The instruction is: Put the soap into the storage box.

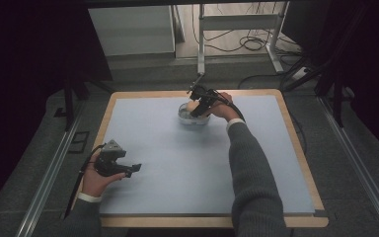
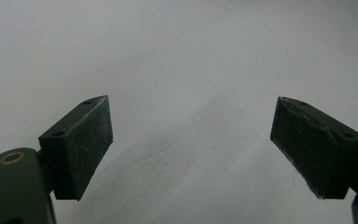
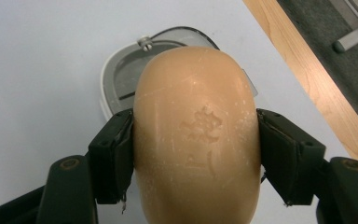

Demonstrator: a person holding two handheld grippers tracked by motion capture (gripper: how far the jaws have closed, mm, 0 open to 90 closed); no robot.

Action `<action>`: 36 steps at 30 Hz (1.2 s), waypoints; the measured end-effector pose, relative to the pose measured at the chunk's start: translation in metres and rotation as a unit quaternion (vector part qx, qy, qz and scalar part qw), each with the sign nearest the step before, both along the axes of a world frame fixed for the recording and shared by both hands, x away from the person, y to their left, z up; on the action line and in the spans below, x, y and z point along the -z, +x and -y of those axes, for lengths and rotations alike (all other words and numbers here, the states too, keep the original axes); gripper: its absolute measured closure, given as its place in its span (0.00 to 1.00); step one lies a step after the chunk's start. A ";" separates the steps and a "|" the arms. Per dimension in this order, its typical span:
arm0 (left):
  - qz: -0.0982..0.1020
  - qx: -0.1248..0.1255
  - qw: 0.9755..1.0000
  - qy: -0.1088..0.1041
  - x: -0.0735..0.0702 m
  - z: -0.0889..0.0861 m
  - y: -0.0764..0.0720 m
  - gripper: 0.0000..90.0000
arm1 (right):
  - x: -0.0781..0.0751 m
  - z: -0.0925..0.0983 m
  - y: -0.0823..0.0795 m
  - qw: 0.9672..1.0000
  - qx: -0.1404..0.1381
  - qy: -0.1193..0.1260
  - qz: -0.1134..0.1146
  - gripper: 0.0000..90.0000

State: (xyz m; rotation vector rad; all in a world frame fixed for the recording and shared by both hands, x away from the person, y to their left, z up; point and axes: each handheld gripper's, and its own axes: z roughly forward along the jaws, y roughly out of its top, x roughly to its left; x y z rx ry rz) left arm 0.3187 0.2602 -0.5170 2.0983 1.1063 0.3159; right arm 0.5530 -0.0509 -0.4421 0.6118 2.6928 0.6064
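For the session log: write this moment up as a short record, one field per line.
surface: pale blue mat on a wood-edged table
right gripper: shut on the soap bar, jaws pressing its two sides
soap bar: tan, oval, stamped mark on top, held above the soap dish
soap dish: white, oval, far side of the mat
left gripper: open, holding nothing, low over bare mat at the near left

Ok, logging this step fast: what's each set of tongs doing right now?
Left tongs: open, holding nothing, over the bare mat.
Right tongs: closed on the bar of soap, above the soap dish.
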 end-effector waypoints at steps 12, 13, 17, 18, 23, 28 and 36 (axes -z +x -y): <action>-0.001 -0.001 1.000 0.001 0.000 -0.001 0.000 0.15 | 0.004 -0.003 -0.001 1.000 0.004 0.009 0.015 0.36; -0.001 -0.001 1.000 0.001 0.000 -0.001 0.000 0.15 | 0.003 -0.004 -0.002 1.000 0.004 0.008 0.014 0.36; 0.001 -0.003 1.000 -0.003 0.000 0.000 0.000 0.15 | 0.001 -0.004 -0.005 1.000 0.000 0.011 0.016 0.36; 0.000 -0.002 1.000 -0.002 0.000 0.000 0.000 0.15 | 0.001 -0.003 -0.006 1.000 0.000 0.012 0.017 0.36; 0.000 0.000 1.000 0.001 0.000 0.000 0.000 0.15 | -0.001 0.005 -0.012 0.999 0.019 0.038 0.008 0.32; 0.000 0.002 1.000 0.003 0.001 0.002 0.000 0.15 | -0.005 0.015 -0.019 0.997 0.046 0.068 0.013 0.27; 0.000 0.001 1.000 0.007 0.001 0.002 0.000 0.15 | -0.008 0.036 -0.038 0.993 0.068 0.099 0.021 0.17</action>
